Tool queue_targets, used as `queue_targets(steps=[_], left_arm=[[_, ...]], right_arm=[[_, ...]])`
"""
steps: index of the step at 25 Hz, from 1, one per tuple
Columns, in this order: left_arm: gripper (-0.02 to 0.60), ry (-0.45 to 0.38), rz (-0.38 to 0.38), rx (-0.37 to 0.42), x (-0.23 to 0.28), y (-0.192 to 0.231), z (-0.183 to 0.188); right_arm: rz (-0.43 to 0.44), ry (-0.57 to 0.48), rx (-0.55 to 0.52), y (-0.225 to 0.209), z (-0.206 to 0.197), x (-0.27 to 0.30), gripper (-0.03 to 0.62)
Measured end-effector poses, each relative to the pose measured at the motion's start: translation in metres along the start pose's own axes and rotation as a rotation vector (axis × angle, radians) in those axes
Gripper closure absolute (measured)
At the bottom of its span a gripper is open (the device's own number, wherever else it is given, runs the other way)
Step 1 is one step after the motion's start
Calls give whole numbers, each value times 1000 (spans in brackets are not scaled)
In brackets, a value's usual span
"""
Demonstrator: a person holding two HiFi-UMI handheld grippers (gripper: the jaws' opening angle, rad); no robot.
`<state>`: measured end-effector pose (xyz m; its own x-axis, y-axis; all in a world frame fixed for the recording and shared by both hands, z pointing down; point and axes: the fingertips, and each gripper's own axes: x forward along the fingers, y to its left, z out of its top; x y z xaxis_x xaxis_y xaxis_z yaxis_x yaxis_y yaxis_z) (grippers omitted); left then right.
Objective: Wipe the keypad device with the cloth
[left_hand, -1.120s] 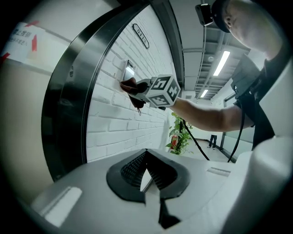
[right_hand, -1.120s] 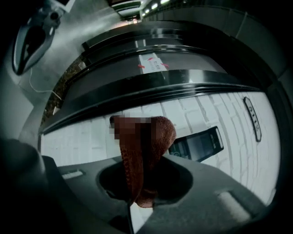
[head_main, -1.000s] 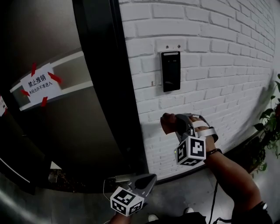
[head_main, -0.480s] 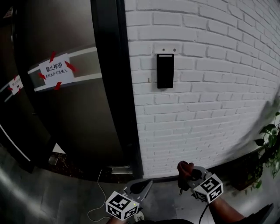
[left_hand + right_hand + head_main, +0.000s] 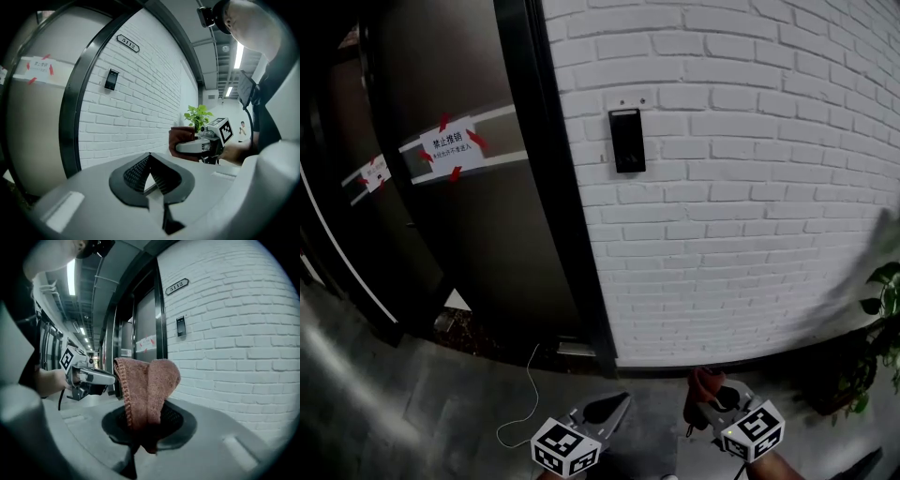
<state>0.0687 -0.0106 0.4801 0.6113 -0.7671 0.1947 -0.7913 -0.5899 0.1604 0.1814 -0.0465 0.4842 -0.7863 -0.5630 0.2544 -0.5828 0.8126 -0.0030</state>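
The black keypad device (image 5: 626, 141) is mounted high on the white brick wall (image 5: 750, 187), far above both grippers. It also shows small in the left gripper view as the keypad (image 5: 111, 79) and in the right gripper view as the keypad (image 5: 181, 326). My right gripper (image 5: 706, 392) is low at the bottom edge, shut on a reddish-brown cloth (image 5: 147, 390) that sticks up folded between its jaws. The cloth (image 5: 181, 140) is visible from the left side too. My left gripper (image 5: 622, 401) hangs beside it, shut with nothing held (image 5: 149, 158).
A dark door (image 5: 478, 244) with a black frame (image 5: 562, 206) stands left of the keypad, with a taped paper sign (image 5: 451, 144) on it. A white cable (image 5: 525, 398) lies on the floor. A potted plant (image 5: 886, 291) is at the right. A number plate (image 5: 128, 43) hangs above.
My right gripper with the cloth has dropped from just below the keypad to the bottom of the view. The view has pulled back, so the keypad looks smaller and farther.
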Motion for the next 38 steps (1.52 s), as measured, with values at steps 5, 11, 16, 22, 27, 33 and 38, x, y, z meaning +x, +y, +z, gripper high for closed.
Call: queue_targets(steps=[5, 11, 16, 22, 27, 33, 38], left_arm=[[565, 34, 18, -10, -14, -17, -9], [565, 41, -1, -28, -28, -5, -12], [565, 48, -27, 0, -47, 18, -7], [565, 47, -73, 19, -61, 38, -5], [565, 29, -100, 15, -60, 43, -3], [565, 29, -112, 14, -57, 45, -2], [565, 24, -122, 13, -54, 43, -2]], right_arm=[[26, -11, 12, 19, -5, -22, 542], [6, -37, 34, 36, -2, -14, 542], [-52, -25, 51, 46, -2, -1, 542], [-102, -30, 53, 64, 1, 15, 542], [-132, -8, 44, 67, -3, 19, 542], [-159, 3, 50, 61, -3, 18, 542], [-161, 7, 52, 60, -9, 17, 542]])
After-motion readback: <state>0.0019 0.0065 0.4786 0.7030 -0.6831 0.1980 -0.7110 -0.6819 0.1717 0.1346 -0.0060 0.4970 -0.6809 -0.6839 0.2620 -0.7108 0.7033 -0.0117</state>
